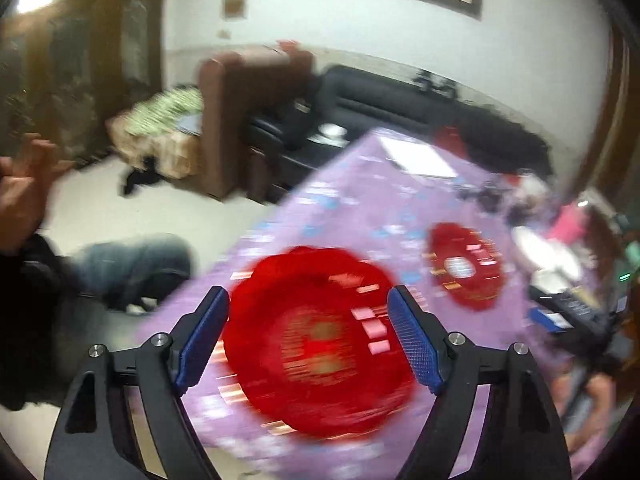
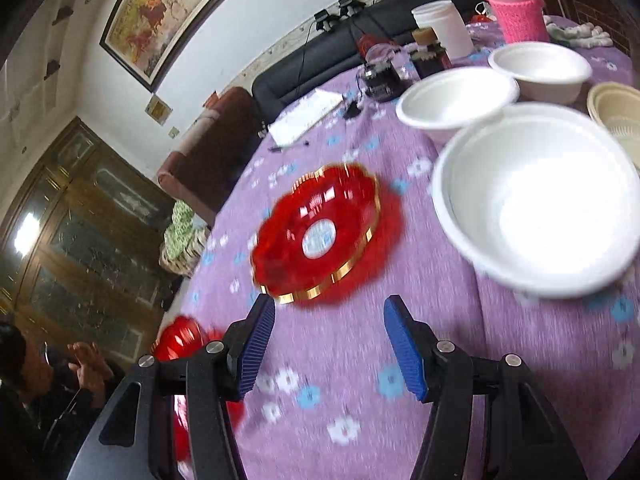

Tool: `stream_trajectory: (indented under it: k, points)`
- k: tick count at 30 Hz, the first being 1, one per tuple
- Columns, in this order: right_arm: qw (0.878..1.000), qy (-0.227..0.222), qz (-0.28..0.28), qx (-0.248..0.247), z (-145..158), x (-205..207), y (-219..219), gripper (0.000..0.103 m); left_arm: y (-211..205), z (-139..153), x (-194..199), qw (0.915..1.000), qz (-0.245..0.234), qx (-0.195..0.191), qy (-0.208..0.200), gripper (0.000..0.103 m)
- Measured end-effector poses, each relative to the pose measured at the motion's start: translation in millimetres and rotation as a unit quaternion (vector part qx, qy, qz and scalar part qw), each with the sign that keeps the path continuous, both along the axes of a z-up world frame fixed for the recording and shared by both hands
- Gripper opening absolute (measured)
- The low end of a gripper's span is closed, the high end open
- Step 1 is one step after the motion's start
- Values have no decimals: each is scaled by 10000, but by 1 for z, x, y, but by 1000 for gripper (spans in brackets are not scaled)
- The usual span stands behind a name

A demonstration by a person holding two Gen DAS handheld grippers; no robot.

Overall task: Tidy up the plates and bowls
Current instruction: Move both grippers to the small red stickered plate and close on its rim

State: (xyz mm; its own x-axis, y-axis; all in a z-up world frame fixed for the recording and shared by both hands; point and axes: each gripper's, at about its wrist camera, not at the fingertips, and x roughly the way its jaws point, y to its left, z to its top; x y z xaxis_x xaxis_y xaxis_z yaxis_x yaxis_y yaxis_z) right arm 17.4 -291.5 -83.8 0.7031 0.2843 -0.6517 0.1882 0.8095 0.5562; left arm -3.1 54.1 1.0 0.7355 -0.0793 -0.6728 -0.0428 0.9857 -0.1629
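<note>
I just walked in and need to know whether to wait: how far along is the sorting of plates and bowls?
Barely begun. Nothing looks stacked: two red plates, near and far, lie apart on the purple tablecloth, and three white bowls sit separately. Left gripper and right gripper are open, holding nothing. All grouping remains.

The scalloped red translucent plastic plate (image 2: 320,236) looks glossy, with a shiny gold-coloured rim; the round white bowl (image 2: 540,200) looks smooth and matt, like foam or moulded pulp; the lilac flower-printed tablecloth (image 2: 340,380) is soft matt fabric; the blue finger pads (image 2: 404,350) are ribbed and dull, on smooth black plastic arms with bright metal pins.
</note>
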Motion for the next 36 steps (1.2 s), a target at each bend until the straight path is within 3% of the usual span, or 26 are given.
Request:
stream_trajectory:
  k: [2, 6, 10, 14, 19, 25, 36]
  points:
    - [9999, -20, -21, 125, 3, 13, -2, 60, -22, 2, 34, 9986, -238, -313, 344, 82]
    - [9985, 17, -35, 555, 5, 41, -6, 60, -68, 3, 90, 9939, -465, -458, 885, 82]
    - [9953, 286, -36, 927, 0, 67, -9, 60, -103, -6, 142, 9906, -461, -207, 1273, 82]
    - [9918, 527, 26, 1161, -14, 73, -9, 60, -126, -35, 182, 9772, -737, -465, 1937, 82]
    - [9903, 704, 51, 1196, -21, 73, -12, 62, -133, -67, 205, 9633, -752, -845, 2436, 82]
    - [9864, 936, -35, 1354, -33, 73, -15, 64, -138, -83, 216, 9547, -750, -1110, 2656, 82]
    - [9847, 909, -183, 1472, -41, 74, -18, 64, -149, -98, 220, 9512, -775, -850, 2862, 82]
